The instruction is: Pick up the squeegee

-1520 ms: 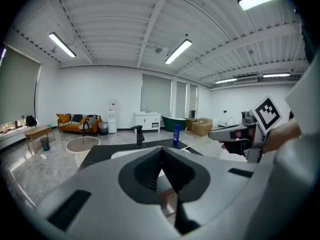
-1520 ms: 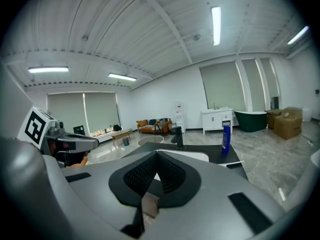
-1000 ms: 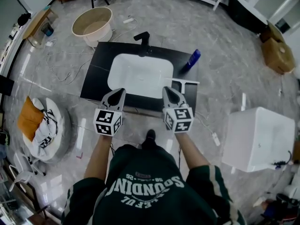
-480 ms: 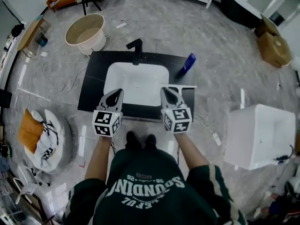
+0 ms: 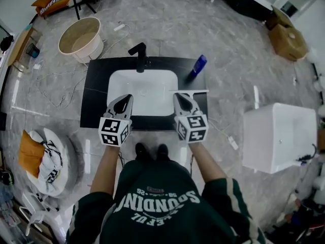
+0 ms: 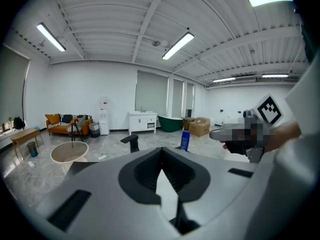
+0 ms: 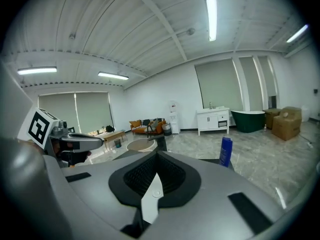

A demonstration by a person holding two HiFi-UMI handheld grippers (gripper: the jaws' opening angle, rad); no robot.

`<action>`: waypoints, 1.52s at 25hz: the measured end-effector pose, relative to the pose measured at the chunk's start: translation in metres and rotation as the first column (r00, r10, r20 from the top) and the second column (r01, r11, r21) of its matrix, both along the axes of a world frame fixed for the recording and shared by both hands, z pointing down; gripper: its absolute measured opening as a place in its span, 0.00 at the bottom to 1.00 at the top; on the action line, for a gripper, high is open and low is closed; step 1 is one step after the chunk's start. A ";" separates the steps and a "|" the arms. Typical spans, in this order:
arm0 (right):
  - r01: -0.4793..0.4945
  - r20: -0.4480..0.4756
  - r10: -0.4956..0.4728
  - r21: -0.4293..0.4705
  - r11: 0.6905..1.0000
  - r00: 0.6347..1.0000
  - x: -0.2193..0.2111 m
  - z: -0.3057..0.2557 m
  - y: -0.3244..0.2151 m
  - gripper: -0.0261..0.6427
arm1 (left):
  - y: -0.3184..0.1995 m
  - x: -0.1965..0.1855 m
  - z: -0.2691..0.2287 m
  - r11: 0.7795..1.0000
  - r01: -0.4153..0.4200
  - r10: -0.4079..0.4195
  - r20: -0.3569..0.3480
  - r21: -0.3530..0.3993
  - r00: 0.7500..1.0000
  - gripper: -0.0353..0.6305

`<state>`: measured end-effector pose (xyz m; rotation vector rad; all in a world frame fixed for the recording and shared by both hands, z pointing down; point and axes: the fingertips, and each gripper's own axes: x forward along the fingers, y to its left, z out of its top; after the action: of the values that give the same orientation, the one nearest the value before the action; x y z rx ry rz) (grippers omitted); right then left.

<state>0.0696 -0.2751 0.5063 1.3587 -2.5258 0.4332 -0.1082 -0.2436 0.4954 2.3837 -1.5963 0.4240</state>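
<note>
The white squeegee (image 5: 192,91) lies on the dark countertop (image 5: 96,85), on the strip right of the white sink (image 5: 142,88). Its blade runs left to right and its short handle points toward me. My right gripper (image 5: 179,97) hovers over the counter's front part with its tip just left of that handle, jaws shut and empty (image 7: 156,156). My left gripper (image 5: 125,98) is held over the sink's front rim, also shut and empty (image 6: 161,151). In both gripper views the squeegee is hidden below the gripper bodies.
A black faucet (image 5: 139,55) stands behind the sink and a blue bottle (image 5: 198,65) at the counter's back right corner. On the floor are a round beige tub (image 5: 81,37), cables, a white box (image 5: 279,136) to the right and cushions (image 5: 43,151) to the left.
Both grippers have moved a little forward over the counter, still shut. The right one's tip is now closer to the squeegee. The person's feet now stand together at the counter.
</note>
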 end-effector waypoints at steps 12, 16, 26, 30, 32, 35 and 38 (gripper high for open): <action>-0.104 -0.043 0.099 -0.117 0.988 0.994 0.037 0.053 0.036 0.04 | -0.001 0.043 0.050 0.985 -0.142 0.139 -0.036 -0.101 0.990 0.06; -0.124 -0.049 0.117 -0.158 0.980 0.992 0.049 0.070 0.047 0.04 | 0.002 0.051 0.058 0.978 -0.167 0.164 -0.040 -0.123 0.986 0.06; -0.152 -0.112 0.129 -0.218 0.964 0.985 0.067 0.105 0.061 0.23 | 0.011 0.054 0.075 0.971 -0.175 0.169 -0.048 -0.164 0.984 0.06; -0.180 -0.139 0.149 -0.242 0.953 0.979 0.081 0.115 0.054 0.23 | 0.011 0.053 0.076 0.971 -0.167 0.160 -0.053 -0.173 0.986 0.06; -0.191 -0.154 0.155 -0.259 0.947 0.976 0.088 0.122 0.047 0.23 | 0.011 0.052 0.076 0.971 -0.163 0.155 -0.055 -0.177 0.986 0.06; -0.196 -0.179 0.148 -0.290 0.937 0.973 0.096 0.134 0.033 0.23 | 0.010 0.048 0.080 0.970 -0.151 0.143 -0.055 -0.189 0.988 0.06; -0.198 -0.205 0.136 -0.325 0.925 0.969 0.103 0.149 0.017 0.24 | 0.011 0.042 0.085 0.971 -0.131 0.123 -0.054 -0.200 0.991 0.06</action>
<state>0.1723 -0.2581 0.6556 1.4075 -2.0771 0.7147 -0.0658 -0.2329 0.5803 2.3292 -1.3177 0.5319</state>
